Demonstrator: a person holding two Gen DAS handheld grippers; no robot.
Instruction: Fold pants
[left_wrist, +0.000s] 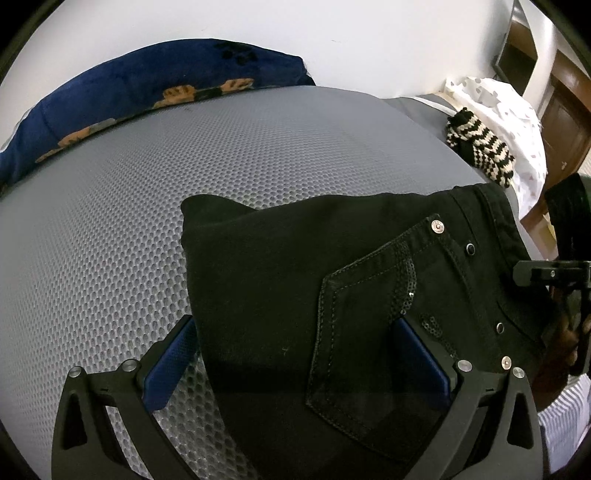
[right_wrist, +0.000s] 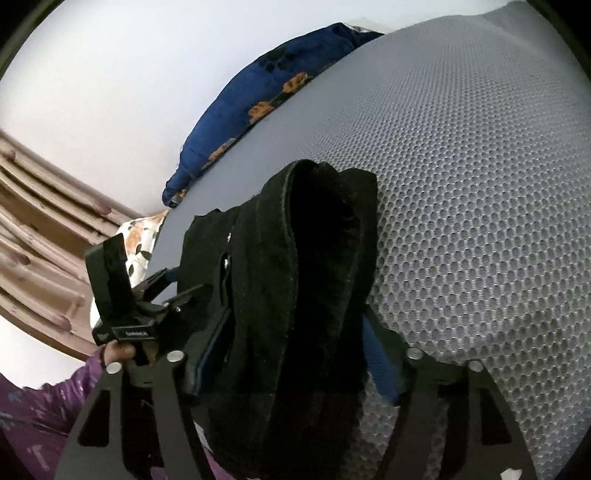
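One folded pants, two claws beside it.

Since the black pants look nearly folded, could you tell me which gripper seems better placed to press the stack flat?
Probably the left gripper: it stands wide open over the flat pocket side of the black denim pants on the grey mesh mattress. The right gripper straddles the bunched, thick end.
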